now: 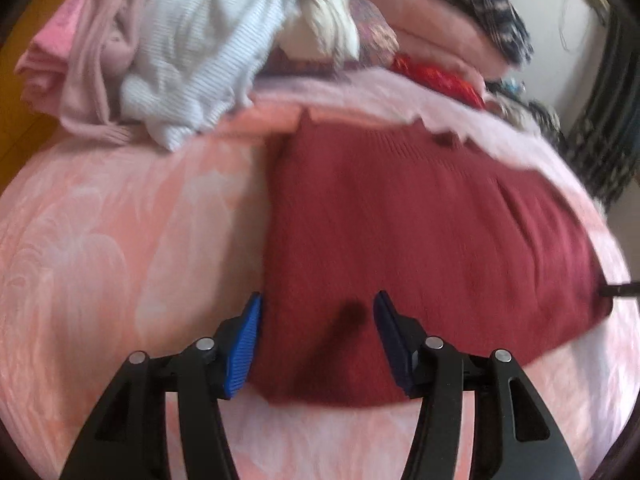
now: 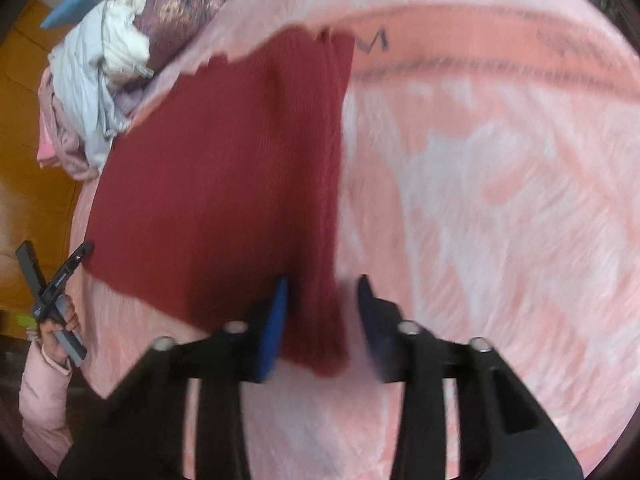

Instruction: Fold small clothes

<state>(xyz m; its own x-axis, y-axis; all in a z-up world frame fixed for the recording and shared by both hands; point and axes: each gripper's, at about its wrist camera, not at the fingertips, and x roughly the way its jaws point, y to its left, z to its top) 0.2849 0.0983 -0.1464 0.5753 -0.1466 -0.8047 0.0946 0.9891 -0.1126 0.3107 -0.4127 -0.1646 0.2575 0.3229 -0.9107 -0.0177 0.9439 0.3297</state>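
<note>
A dark red knit garment (image 1: 420, 240) lies flat on the pink floral bedspread (image 1: 120, 240), folded lengthwise. My left gripper (image 1: 318, 296) stands open over its near left corner, blue pads apart with the cloth lying between them. In the right wrist view the same garment (image 2: 220, 168) runs away from me; my right gripper (image 2: 323, 280) is open astride its near right folded edge, the right pad clear of the cloth. That view also shows the left gripper (image 2: 54, 250) at the garment's far corner, held by a hand in a pink sleeve (image 2: 44, 392).
A heap of clothes sits at the back left of the bed: a white ribbed piece (image 1: 192, 52) and pink pieces (image 1: 80, 52). Folded pink blankets with a plaid cloth (image 1: 460, 32) and a red item (image 1: 440, 76) lie behind. Orange floor (image 2: 24, 120) shows past the bed's left edge.
</note>
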